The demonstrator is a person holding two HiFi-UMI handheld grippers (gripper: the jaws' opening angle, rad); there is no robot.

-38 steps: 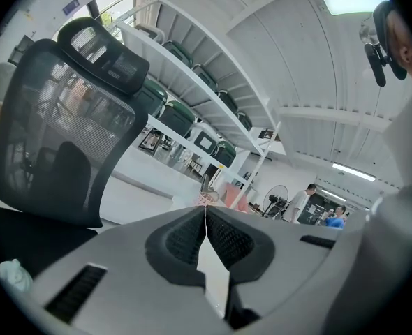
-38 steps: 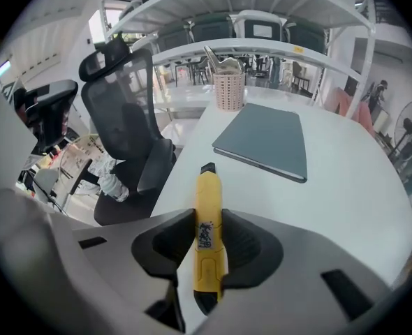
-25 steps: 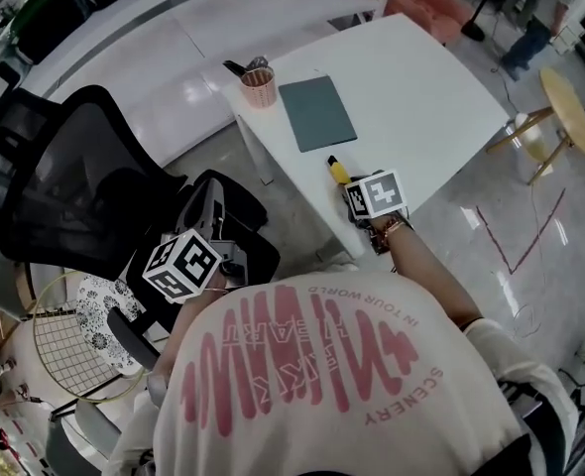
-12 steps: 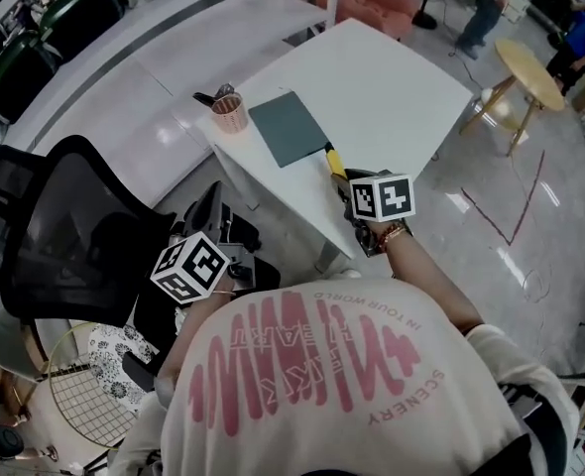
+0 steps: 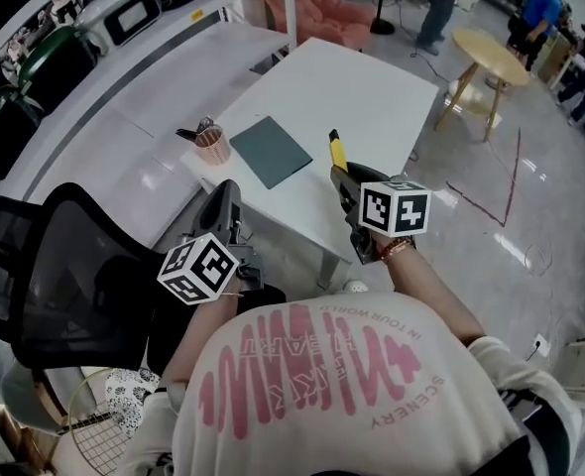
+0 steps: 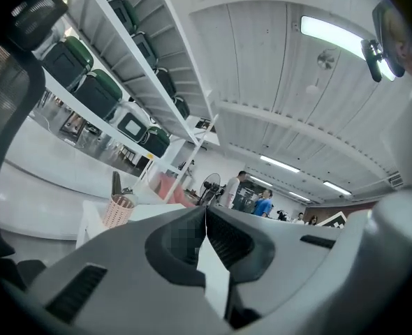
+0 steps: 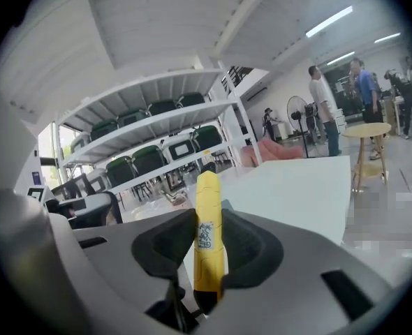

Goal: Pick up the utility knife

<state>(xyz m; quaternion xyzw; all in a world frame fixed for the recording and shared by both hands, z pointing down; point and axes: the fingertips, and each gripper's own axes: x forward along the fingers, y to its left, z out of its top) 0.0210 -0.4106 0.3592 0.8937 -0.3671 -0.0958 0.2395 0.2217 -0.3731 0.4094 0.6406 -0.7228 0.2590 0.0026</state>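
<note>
- The right gripper's [image 7: 207, 237] jaws were seen clamped on the yellow utility knife [image 7: 207, 194], which was pinched at its rear half with its tip sticking out past the pads.
- In the head view the utility knife [image 5: 337, 150] was found pointing toward 12 o'clock from the right gripper [image 5: 346, 180], over the near edge of the white table [image 5: 372, 87].
- The left gripper's [image 6: 206, 218] jaws were seen brought together at the tips with nothing between them (only a pale sliver of background showed lower down).
- The left gripper [image 5: 228, 211] was held at 8 o'clock from the right one, well apart from it, off the table's near corner.
- A dark green pad [image 5: 270, 151] was seen lying flat on the table at 9 o'clock from the knife.
- A pink pen cup [image 5: 211, 145] was set upright at the pad's 9 o'clock.
- A black mesh chair [image 5: 64, 276] was placed at 8 o'clock from the left gripper.
</note>
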